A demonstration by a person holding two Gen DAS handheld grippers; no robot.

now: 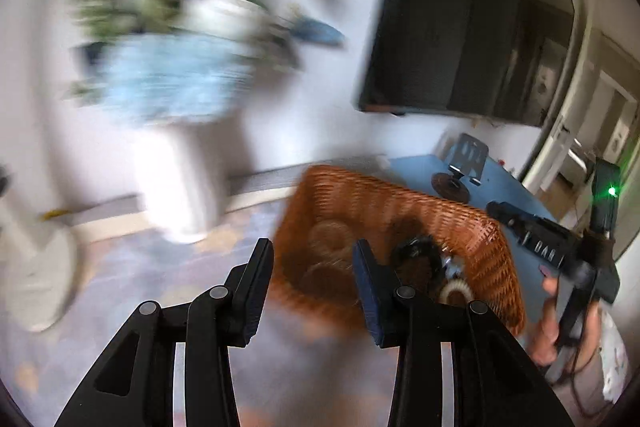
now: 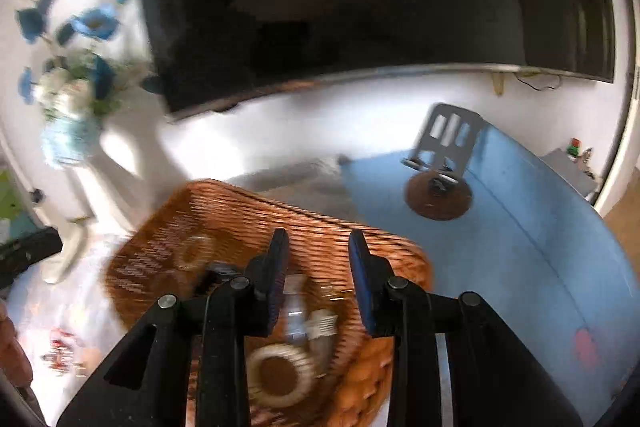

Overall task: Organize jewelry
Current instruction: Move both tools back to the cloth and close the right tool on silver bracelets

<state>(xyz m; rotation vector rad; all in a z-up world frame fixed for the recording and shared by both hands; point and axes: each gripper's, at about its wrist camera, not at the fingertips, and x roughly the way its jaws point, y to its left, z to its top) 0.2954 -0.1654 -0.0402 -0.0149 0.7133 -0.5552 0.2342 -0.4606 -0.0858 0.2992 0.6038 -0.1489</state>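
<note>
Both jaws wide, holding nothing: left gripper (image 1: pixel 314 259), right gripper (image 2: pixel 318 251) over wicker basket (image 2: pixel 160 251). Jewelry inside: pale ring bangle (image 2: pixel 280 375), dark bracelet (image 1: pixel 418 253). Probably light, stiff, slippery; pinch the rim.
</note>
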